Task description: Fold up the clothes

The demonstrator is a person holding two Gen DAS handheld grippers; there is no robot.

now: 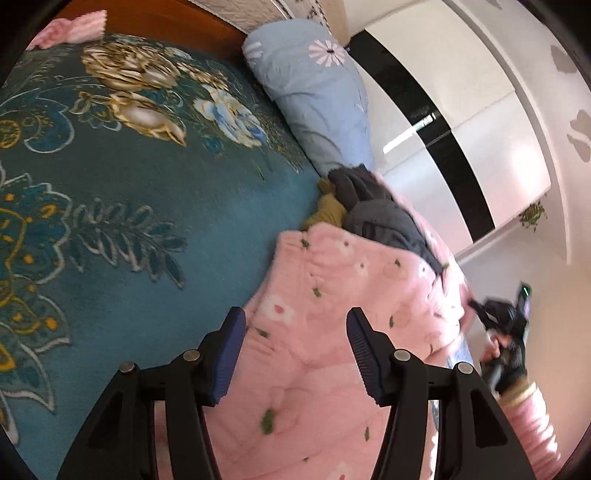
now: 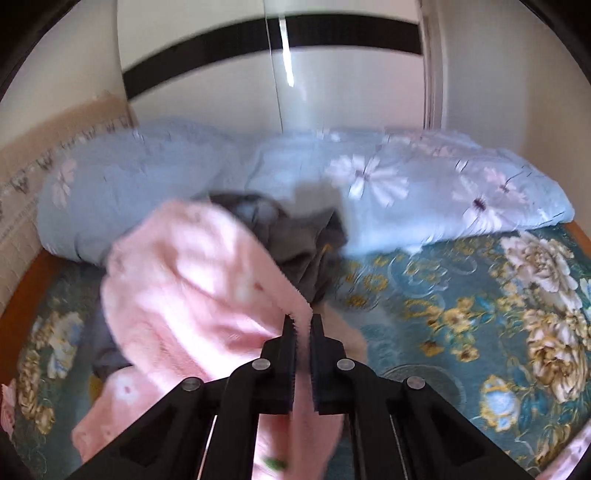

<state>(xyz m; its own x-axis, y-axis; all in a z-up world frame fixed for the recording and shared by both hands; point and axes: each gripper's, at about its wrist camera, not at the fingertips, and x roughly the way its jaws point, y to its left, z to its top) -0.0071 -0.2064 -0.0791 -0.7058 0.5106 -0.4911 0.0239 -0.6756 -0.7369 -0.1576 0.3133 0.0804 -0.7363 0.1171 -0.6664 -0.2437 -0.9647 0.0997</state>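
Pink flowery garment [image 1: 332, 332] spread in a rumpled heap on the bed [image 1: 129, 221], right at the edge of the teal floral bedspread. Left hand-held gripper [image 1: 295, 354] hovering just above that pink garment, jaws wide apart, nothing between the blue ribbed pads [image 1: 229, 354]. Can't tell if the tips actually touch the fabric.

Right hand-held gripper [image 2: 300, 354] clamped narrow on a fold of the pink garment [image 2: 192, 295], cloth edge pinched between the 2 fingers and lifted into a ridge. Pretty blurry in that view. Same gripper also shows in the left wrist view [image 1: 506, 325], off the far side of the pink garment, held by a hand with a pink sleeve [image 1: 532, 417] behind it.

Dark gray clothes [image 1: 380, 210] piled on the far end of the pink garment, touching it, with a bit of olive-yellow cloth [image 1: 327, 212] poking out just beside them. Light blue flowered quilt [image 2: 424, 192] rolled up behind the gray clothes, along the wall side of the bed. Small pink cloth [image 1: 74, 27] well away from the pink garment, near the wooden bed edge. White wardrobe with a black stripe [image 1: 443, 140] beyond the quilt.
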